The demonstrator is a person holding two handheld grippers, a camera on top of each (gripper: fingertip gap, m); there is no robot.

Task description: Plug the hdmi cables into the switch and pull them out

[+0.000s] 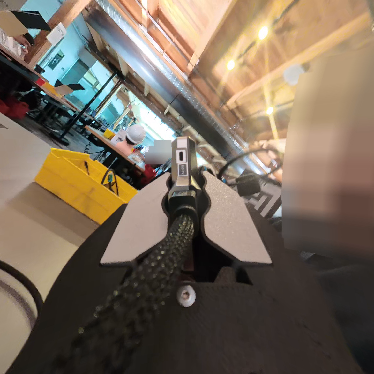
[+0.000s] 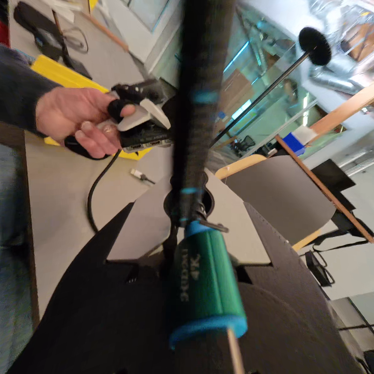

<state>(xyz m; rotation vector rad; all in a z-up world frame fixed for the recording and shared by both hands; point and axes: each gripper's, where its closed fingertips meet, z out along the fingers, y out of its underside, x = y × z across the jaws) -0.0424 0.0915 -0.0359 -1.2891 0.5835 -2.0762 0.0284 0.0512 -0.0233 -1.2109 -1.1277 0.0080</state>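
My left gripper clamps the switch, my right gripper pinches a braided HDMI cable; a crooked approach could jam the plug.

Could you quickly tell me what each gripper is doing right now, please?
Left gripper: closed on the switch.
Right gripper: closed on a black braided cable.
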